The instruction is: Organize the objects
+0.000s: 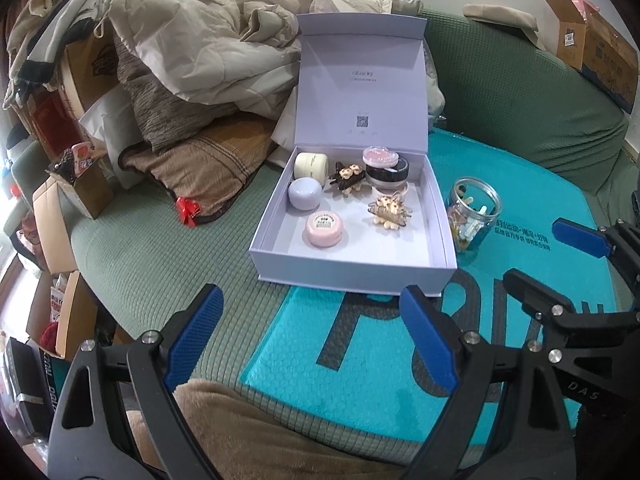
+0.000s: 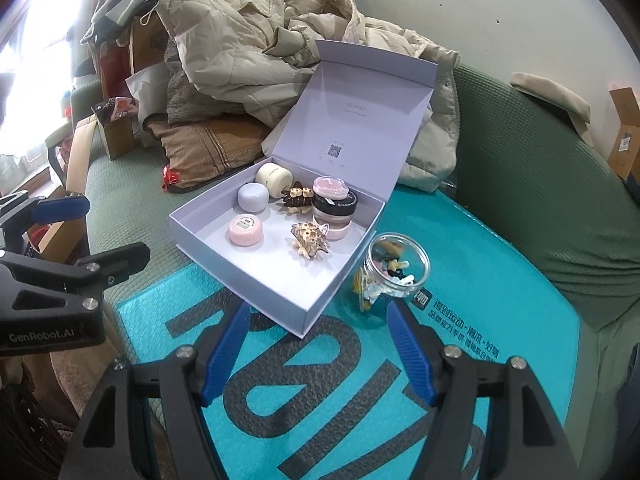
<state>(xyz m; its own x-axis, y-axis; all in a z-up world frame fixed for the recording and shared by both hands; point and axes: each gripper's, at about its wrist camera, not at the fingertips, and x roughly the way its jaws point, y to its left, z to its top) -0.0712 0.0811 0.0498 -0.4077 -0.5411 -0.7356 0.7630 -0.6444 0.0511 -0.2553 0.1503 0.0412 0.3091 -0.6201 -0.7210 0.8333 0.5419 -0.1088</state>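
A lavender gift box [image 1: 360, 276] [image 2: 256, 300] stands with its lid raised on a green sofa seat. Inside lie a pink round case [image 1: 324, 229] [image 2: 245, 231], a lilac case [image 1: 305, 194] [image 2: 253, 197], a cream case [image 1: 311, 165] [image 2: 274, 176], stacked pink and black jars [image 1: 386, 168] [image 2: 334, 202] and two bear hair claws [image 1: 348, 176] [image 1: 387, 210] [image 2: 308, 238]. A glass jar of small clips [image 1: 473, 212] [image 2: 394, 276] stands right of the box. My left gripper [image 1: 308, 344] is open and empty in front of the box. My right gripper [image 2: 320, 352] is open and empty near the box corner and jar.
A teal bubble mailer [image 1: 360, 360] [image 2: 320, 400] lies under the box's near edge and the jar. Beige jackets and pillows [image 1: 200, 40] pile behind the box. Cardboard boxes [image 1: 72, 208] crowd the left. The sofa back [image 1: 540, 100] rises on the right.
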